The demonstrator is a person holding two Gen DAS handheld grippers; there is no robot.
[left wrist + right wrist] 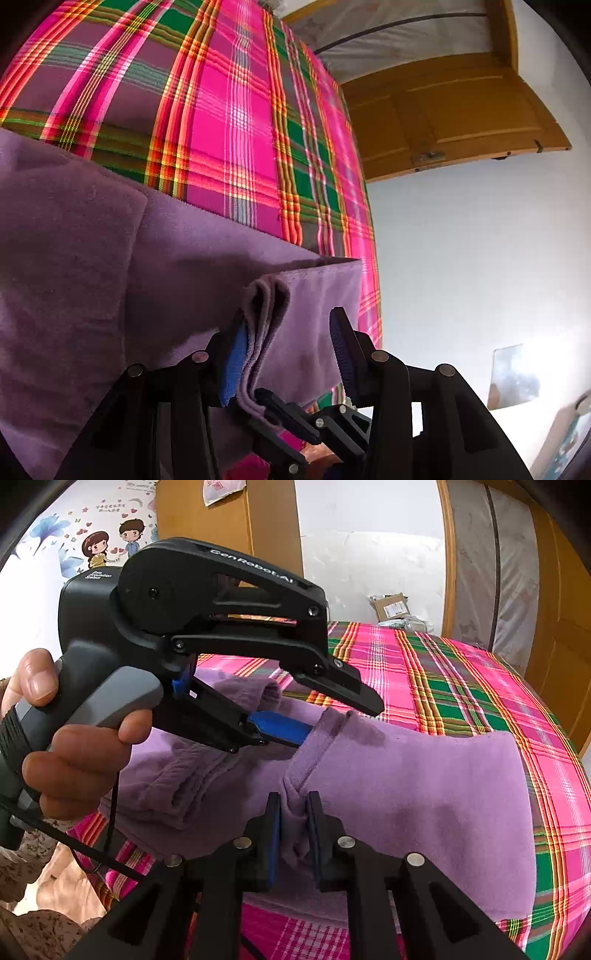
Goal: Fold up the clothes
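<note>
Purple garment (406, 775) lies on a bed covered by a pink, green and orange plaid sheet (461, 672), bunched and partly folded.

Right wrist view, left to right: a person's hand (70, 749) grips the grey handle of the left gripper (332, 716), thumb on top, fingers wrapped under, black cable trailing down. Its jaws stand apart; the lower finger with the blue pad pokes into a fold of the garment, the upper black finger hangs above the cloth, not touching it. Crumpled sleeve or hem part of the garment sits under that gripper. Centre bottom, the right gripper (293, 827) has a raised ridge of the purple fabric between its two fingers; jaws close together, pinching that ridge. Right of it the garment spreads flat toward the bed edge. Behind: wall stickers of cartoon figures (110, 542), a cardboard box (391, 605), a wooden door frame (448, 554).

Left wrist view: garment (92, 258) fills the left and middle, plaid sheet (221, 110) beyond it. Left gripper (291, 350) jaws are wide apart; a doubled edge of cloth drapes against the left blue pad, right pad clear of it. Wooden door (461, 110) and pale wall (480, 258) at right.
</note>
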